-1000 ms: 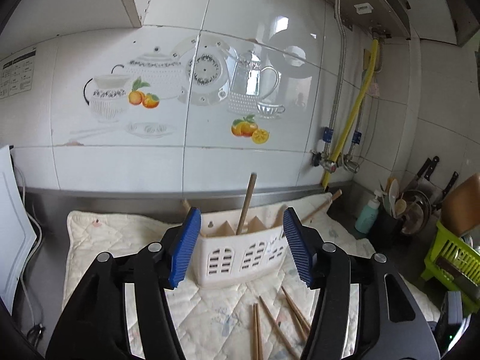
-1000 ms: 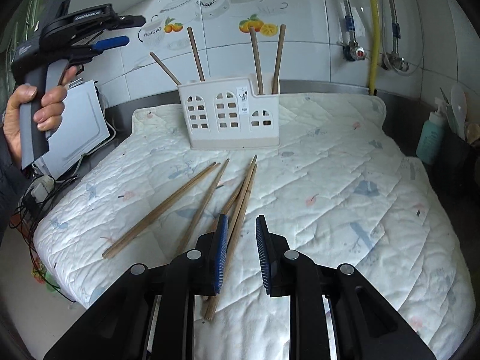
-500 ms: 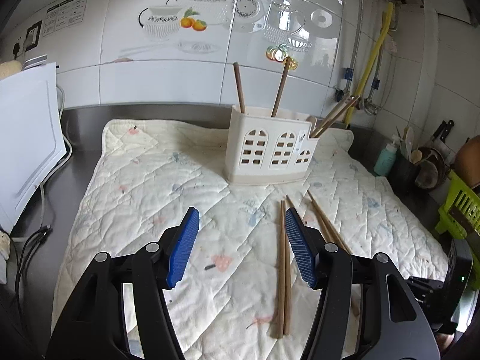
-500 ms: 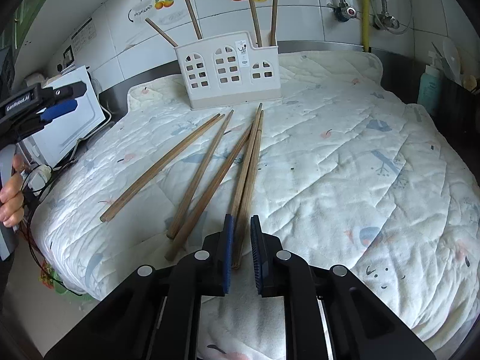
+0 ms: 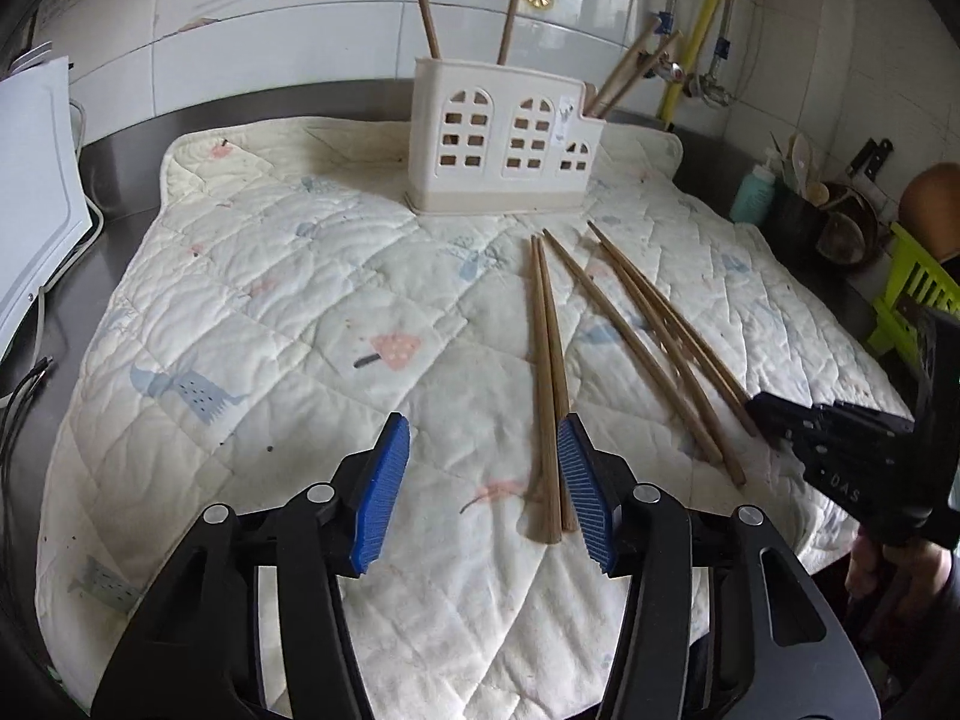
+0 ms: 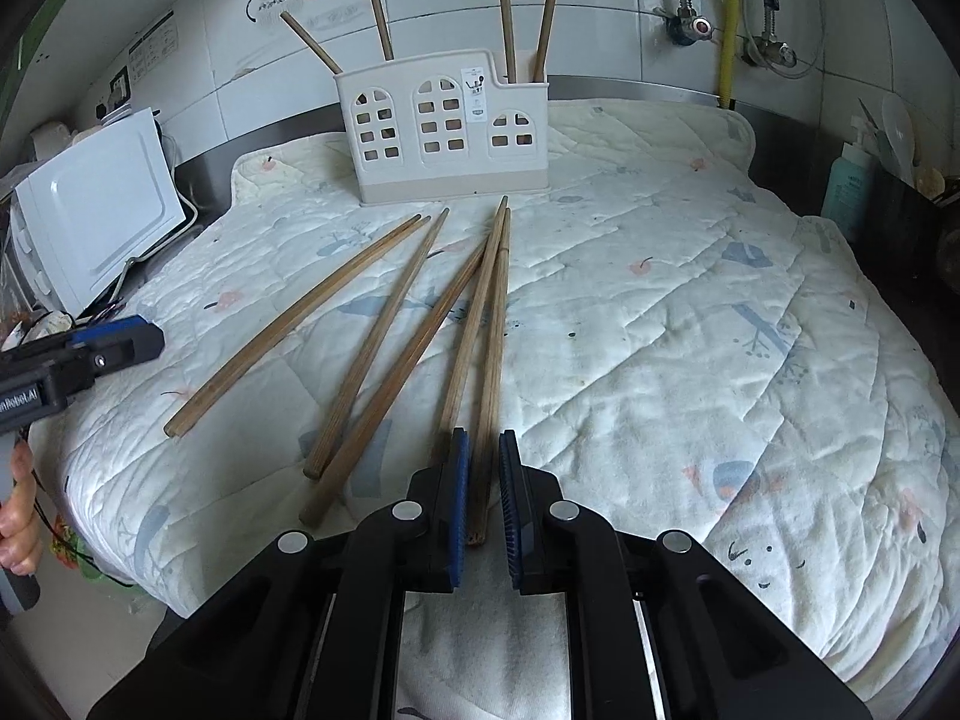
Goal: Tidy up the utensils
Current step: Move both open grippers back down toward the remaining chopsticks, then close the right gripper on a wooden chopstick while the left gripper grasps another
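Note:
Several wooden chopsticks [image 6: 384,336] lie loose on a quilted mat [image 6: 690,312]. A white holder [image 6: 444,138] with arched holes stands at the back, a few chopsticks upright in it. My right gripper [image 6: 483,501] sits low at the mat's near edge, shut on the near end of the rightmost chopstick [image 6: 493,360]. My left gripper [image 5: 483,483] hovers low over the mat [image 5: 270,300] and its jaws are closing. The near ends of a chopstick pair [image 5: 547,396] lie just inside its right pad, not pressed. The holder [image 5: 501,150] stands beyond.
A white appliance [image 6: 96,210] stands left of the mat, with cables beside it. At the right are a teal bottle [image 5: 753,198], dark pots and a green rack [image 5: 912,294]. A yellow pipe [image 6: 729,18] runs down the tiled wall. A hand [image 6: 18,516] holds the left gripper.
My left gripper dropped from in front of the holder to just above the mat, beside the left chopstick pair, and its jaws narrowed. My right gripper sank and closed on a chopstick.

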